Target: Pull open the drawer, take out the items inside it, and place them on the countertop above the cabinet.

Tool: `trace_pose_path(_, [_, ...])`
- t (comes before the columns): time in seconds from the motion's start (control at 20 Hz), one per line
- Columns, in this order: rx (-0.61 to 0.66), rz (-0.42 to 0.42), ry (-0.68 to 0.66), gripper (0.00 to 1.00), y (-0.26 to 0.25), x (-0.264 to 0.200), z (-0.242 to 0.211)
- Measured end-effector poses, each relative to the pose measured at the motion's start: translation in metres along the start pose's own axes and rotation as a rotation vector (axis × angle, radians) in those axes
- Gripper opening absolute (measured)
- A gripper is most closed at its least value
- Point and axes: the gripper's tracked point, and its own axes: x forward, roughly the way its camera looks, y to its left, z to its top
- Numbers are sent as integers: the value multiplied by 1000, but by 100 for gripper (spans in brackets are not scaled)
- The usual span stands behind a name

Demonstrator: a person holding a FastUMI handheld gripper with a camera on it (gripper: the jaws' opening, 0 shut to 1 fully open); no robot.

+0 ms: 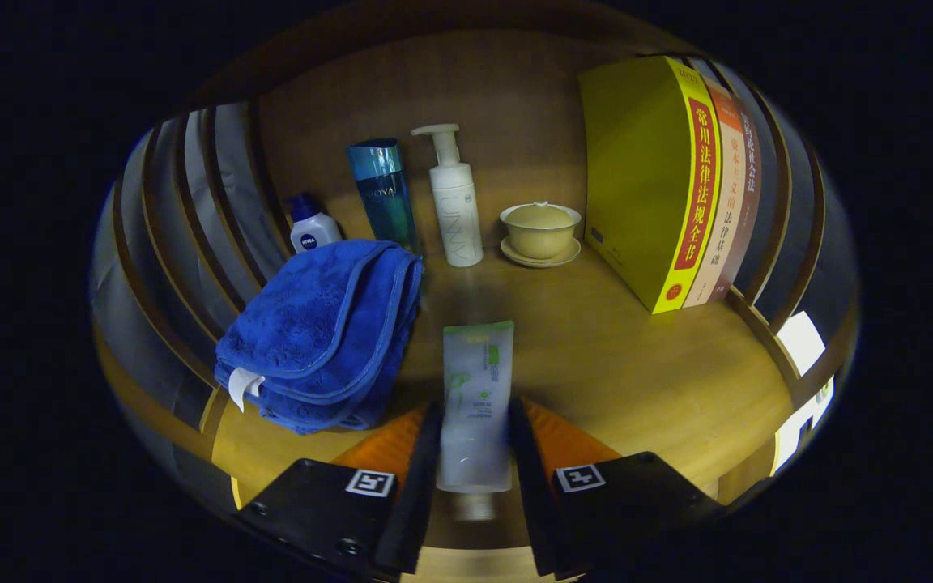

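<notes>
Tube (476,397) of some kind of cleanser, pale with a green top end, is sitting between my gripper (475,461) fingers right now. Both fingers look pressed against its sides, closed down to about the width of the tube, so I'd call that a firm hold. Its cap end points back toward me and the flat green end sticks out ahead of the fingers, over the wooden countertop (636,364). Can't honestly tell if the tube is touching the wood or hanging just above it.

Just left of the tube there's a folded blue towel (321,332) with a little white tag, lying on the countertop near the left finger.

Further back against the wooden wall, left to right: a small white bottle with a dark blue cap (313,227), half hidden behind the towel, then a tall teal bottle (383,194), then a white pump bottle (454,202), all upright. Right of the pump bottle is a yellowish lidded cup (540,227) on its saucer.

Beyond the right finger, a row of books (661,178) stands upright, the yellow one nearest, next to the cup.

Slatted wooden sides (191,219) curve round both ends of the shelf space.
</notes>
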Motion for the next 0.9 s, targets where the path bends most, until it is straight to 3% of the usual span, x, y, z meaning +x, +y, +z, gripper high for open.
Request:
trace_pose_path(0.3, [2,15,-9,97,2,-9,0])
trace_pose_path(0.55, [30,33,-128,99,-2,-43,16])
trace_pose_path(0.9, [-32,94,-388,98,1,-146,33])
